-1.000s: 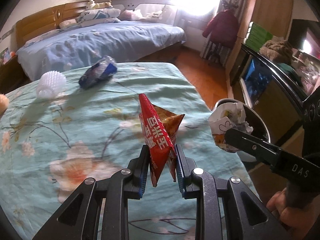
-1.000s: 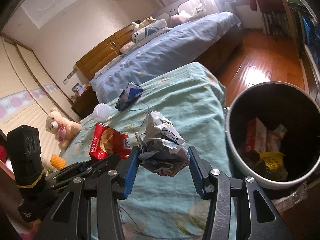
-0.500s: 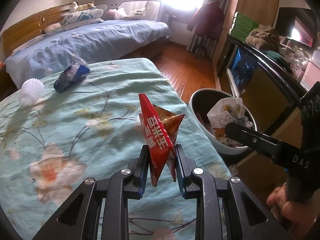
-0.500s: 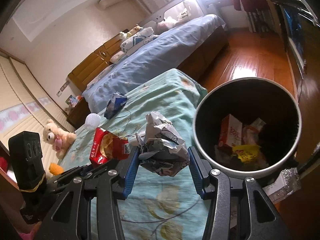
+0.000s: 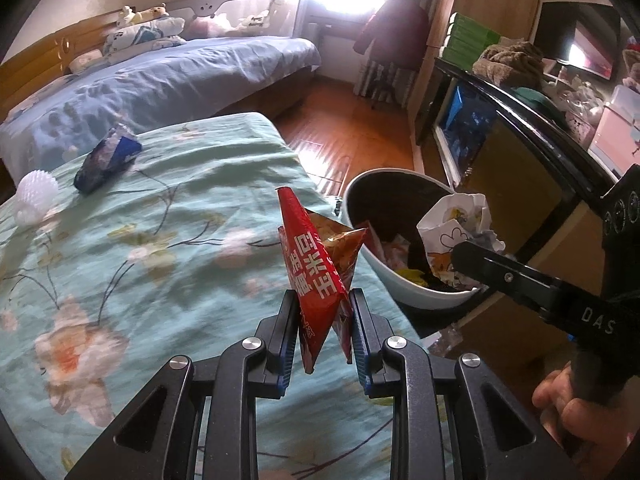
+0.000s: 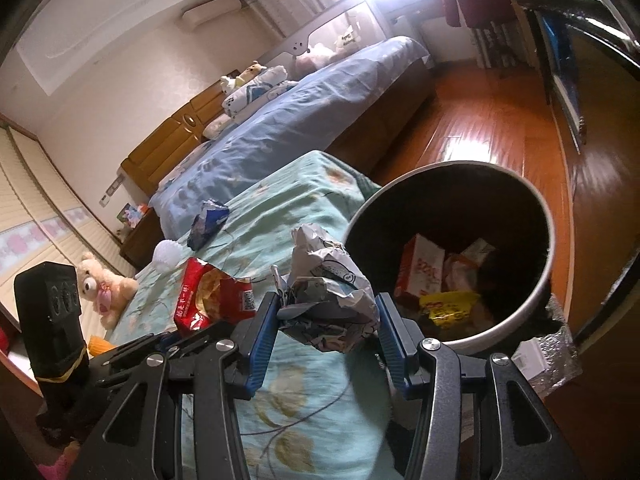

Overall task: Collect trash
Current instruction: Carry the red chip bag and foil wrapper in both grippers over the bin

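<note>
Crumpled paper [image 6: 328, 304]: clamped in right gripper [image 6: 326, 320], beside bin rim [image 6: 548, 280].
Red snack bag [image 5: 320, 276]: pinched upright in left gripper [image 5: 322, 336], above the bedspread [image 5: 160, 240].

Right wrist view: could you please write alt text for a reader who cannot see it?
The right claw grips a crumpled paper wrapper beside an open trash bin already holding packets. To its left, the left claw holds a red snack bag over a green floral bedspread.

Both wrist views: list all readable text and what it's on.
"DAS": on the right gripper finger, left wrist view.
"百米王": large white characters on the red snack bag held by the left gripper.
Crumpled wrapper, red box in the trash bin: print unreadable.
</note>
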Available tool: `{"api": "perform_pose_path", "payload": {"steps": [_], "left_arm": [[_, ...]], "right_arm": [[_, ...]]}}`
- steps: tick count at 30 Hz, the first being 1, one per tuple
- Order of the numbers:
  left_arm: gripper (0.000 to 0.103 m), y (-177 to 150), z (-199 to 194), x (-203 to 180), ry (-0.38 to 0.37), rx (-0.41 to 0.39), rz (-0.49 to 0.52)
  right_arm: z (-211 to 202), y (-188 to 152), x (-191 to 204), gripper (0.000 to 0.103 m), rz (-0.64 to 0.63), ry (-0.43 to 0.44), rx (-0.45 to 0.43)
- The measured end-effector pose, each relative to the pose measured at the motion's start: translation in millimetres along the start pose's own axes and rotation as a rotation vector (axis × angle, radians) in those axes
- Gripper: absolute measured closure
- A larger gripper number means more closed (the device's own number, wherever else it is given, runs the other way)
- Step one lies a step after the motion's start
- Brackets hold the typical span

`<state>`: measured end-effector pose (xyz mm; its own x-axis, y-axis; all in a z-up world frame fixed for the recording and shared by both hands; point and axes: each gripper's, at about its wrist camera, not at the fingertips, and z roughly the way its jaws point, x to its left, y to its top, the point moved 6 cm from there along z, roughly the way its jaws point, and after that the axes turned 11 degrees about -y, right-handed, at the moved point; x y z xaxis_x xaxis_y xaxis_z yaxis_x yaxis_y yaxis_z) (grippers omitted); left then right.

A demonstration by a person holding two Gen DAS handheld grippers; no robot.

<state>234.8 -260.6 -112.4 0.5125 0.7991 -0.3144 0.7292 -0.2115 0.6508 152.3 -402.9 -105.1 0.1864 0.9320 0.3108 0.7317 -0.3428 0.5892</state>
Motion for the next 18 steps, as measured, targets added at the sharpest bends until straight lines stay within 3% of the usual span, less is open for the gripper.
{"api": "perform_pose_path", "payload": {"steps": [18], "left_arm": [[0.079,15,25,-24,-0.028,0.014,0.039]], "right_arm": [[-5,11,-36,0.054,0.047,-0.052,-0.02]]}}
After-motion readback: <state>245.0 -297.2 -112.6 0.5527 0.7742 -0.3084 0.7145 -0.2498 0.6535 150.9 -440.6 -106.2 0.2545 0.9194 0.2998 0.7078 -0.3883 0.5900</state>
